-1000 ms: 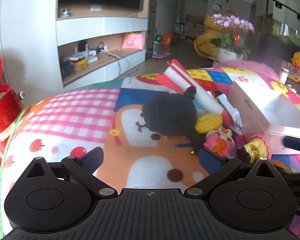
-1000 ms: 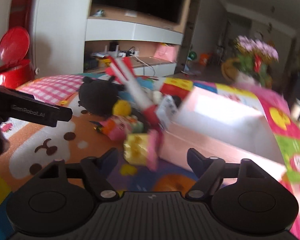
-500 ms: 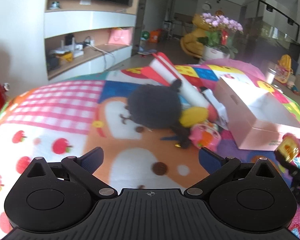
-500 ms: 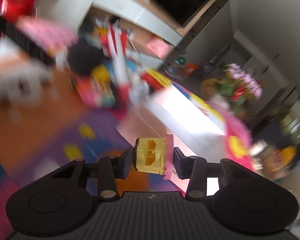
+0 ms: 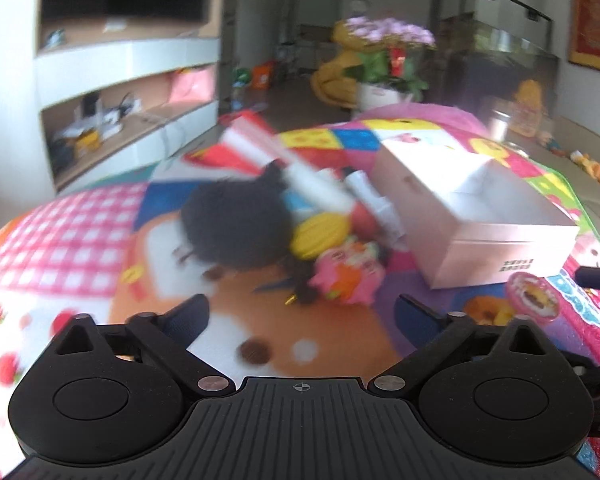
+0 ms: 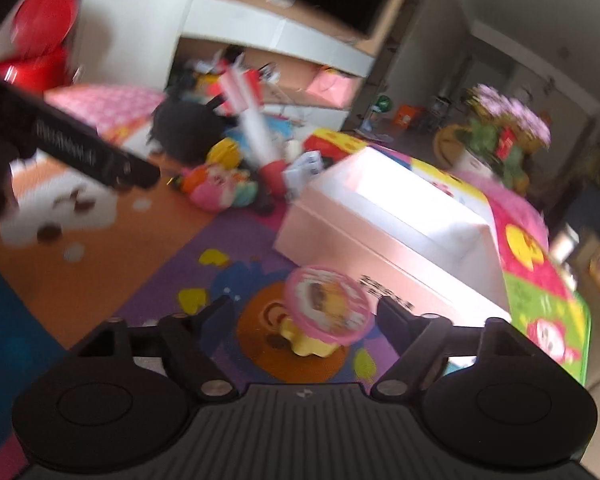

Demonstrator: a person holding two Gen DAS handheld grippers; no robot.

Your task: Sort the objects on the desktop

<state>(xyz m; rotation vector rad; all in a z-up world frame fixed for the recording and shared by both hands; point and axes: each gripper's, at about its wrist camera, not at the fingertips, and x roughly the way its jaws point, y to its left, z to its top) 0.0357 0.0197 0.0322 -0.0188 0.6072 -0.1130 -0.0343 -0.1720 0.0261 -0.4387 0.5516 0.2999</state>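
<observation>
A small yellow toy with a round pink top (image 6: 324, 308) sits on the colourful mat in front of the pink box (image 6: 360, 236). It lies between the jaws of my right gripper (image 6: 304, 306), which are opening, with gaps on both sides. The same toy (image 5: 534, 304) shows at the right in the left wrist view. My left gripper (image 5: 302, 312) is closing with nothing between its fingers, and it points at a pile: a black plush (image 5: 236, 228), a yellow corn toy (image 5: 320, 236), a pink figure (image 5: 348, 276) and a red-white rocket (image 5: 292, 168).
The open box (image 5: 480, 240) lies right of the pile. A red bin (image 6: 40, 52) stands at the far left, a flower pot (image 5: 388, 60) behind the mat. The left gripper's body (image 6: 80, 148) crosses the right wrist view at left. The mat's edge runs close on the right.
My right gripper shut on the yellow-pink toy, carried it to the front of the box and has now let go. The left gripper drew nearer the pile and its jaws narrowed.
</observation>
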